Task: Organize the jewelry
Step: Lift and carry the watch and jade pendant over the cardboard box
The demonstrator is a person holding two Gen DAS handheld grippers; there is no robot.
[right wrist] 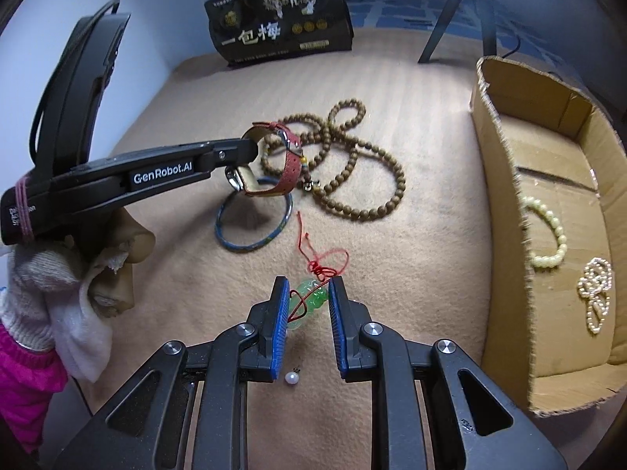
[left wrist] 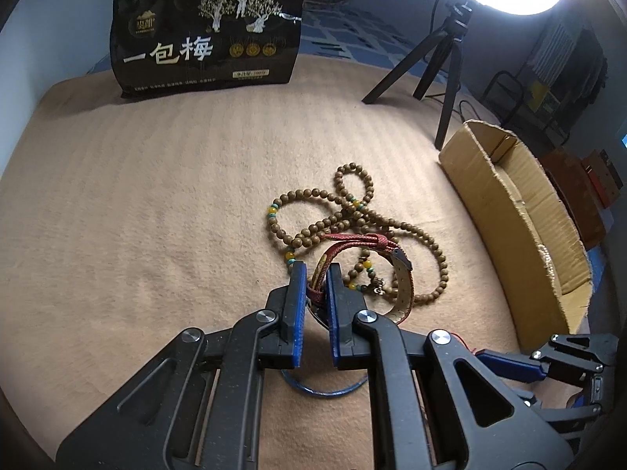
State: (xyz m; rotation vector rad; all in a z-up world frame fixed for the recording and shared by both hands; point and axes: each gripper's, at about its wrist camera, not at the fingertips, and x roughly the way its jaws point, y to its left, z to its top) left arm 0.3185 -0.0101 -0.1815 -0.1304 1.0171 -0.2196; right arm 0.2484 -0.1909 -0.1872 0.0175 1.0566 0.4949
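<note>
Clamping red watch (left wrist: 366, 270), left claw (left wrist: 316, 274) (right claw (right wrist: 309, 297) parted).

matt wooden beads (left wrist: 354, 211), glossy green pendant (right wrist: 311, 299)

Readable text on two things

The black snack bag (left wrist: 207, 33) standing at the back carries large white characters "一包梅" under a gold tree picture; its smaller lines are too fine to read. The left gripper (right wrist: 250, 145), seen side-on from the right wrist, bears "GenRobot.AI" in white on its arm.
</note>
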